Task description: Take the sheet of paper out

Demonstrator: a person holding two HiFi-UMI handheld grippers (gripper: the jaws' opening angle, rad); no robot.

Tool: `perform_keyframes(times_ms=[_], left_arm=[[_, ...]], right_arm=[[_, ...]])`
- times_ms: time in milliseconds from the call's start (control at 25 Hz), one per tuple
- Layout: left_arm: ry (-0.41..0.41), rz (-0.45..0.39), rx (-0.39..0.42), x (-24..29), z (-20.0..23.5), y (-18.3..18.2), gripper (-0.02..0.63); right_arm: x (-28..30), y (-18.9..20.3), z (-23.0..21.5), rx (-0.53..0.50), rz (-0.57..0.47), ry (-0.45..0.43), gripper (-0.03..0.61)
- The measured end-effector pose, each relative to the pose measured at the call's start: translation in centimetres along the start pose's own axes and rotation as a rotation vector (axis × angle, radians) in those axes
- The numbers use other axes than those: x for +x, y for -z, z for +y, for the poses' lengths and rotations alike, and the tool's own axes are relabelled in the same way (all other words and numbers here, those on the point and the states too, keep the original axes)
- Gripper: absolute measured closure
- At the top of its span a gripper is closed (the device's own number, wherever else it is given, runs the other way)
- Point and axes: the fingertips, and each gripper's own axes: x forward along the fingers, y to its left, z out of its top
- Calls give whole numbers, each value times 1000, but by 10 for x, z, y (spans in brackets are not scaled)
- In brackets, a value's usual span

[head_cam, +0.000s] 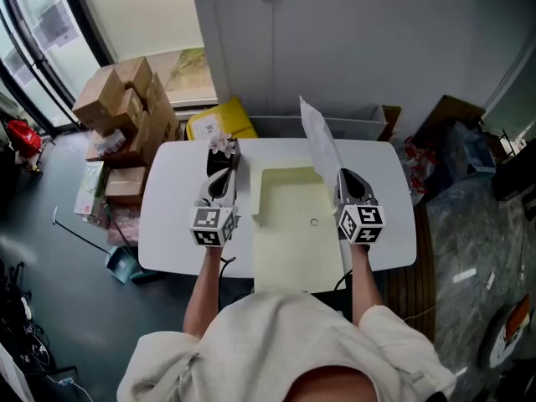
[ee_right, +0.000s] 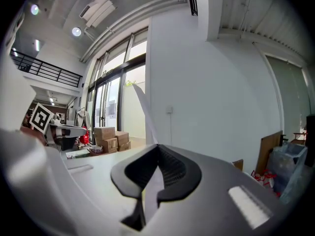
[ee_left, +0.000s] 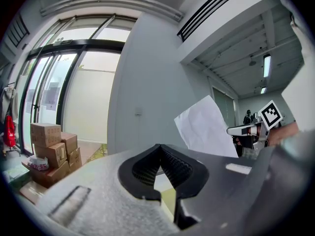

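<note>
Paper (head_cam: 318, 136) edge vanishes, apparently pinched, inside right gripper's (head_cam: 347, 176) fingers (ee_right: 178, 173).

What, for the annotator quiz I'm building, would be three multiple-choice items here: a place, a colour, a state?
1. Where do the cardboard boxes stand? A on the table; B on the floor left of it; C under it.
2. The folder on the table is: A pale yellow; B red; C black.
3. The right claw is: A open, empty; B shut on a box; C shut on the paper sheet.
Key: 1 B, the head view shows them stacked there; 2 A, seen from above; 3 C, the sheet runs between its closed jaws.
</note>
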Motion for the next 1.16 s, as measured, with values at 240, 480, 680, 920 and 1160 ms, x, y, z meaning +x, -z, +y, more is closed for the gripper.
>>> perform_keyframes(times_ms=[240, 480, 680, 920, 1160], left_arm=[[-5, 4, -9, 1, 3, 1, 612], [-10, 3, -12, 0, 5, 3, 612], [-11, 8, -21, 1, 7, 5, 612], [-4, 11, -23, 3, 2, 8, 612], [1, 16, -23, 2, 1, 10, 612]], right_arm=[[4, 5, 2, -3, 19, -4, 575], [7, 7, 4, -4, 21, -7, 575], [9, 8, 5, -3, 28, -5, 575], [8, 14, 6, 4, 38, -10, 575], [8, 17, 9, 0, 43, -14, 575]])
